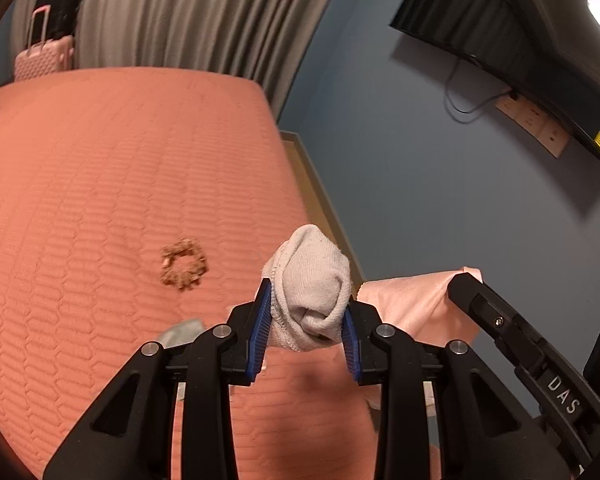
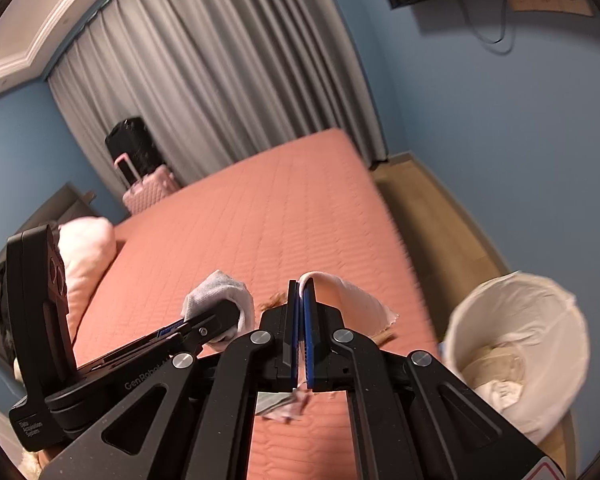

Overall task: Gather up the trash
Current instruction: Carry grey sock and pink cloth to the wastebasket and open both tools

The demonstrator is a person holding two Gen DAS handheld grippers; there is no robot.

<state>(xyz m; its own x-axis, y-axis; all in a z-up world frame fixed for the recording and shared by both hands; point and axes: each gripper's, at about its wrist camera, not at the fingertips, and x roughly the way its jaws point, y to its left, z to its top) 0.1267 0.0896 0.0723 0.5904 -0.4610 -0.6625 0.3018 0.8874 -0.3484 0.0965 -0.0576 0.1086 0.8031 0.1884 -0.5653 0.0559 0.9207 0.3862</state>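
The left claw [image 1: 306,322] is clamping a balled grey sock [image 1: 312,288] above the bed [image 1: 120,168], while the right claw [image 2: 302,308] is pinching a pale cloth scrap [image 2: 348,300], jaws together. I'd be keeping both grips firm and swinging toward the lined bin [image 2: 520,344] at four o'clock in the right view, releasing only once over its mouth.

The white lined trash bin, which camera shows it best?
The right wrist view: the white lined trash bin sits beside the bed at lower right, open, with crumpled trash inside. The left wrist view does not show it at all.
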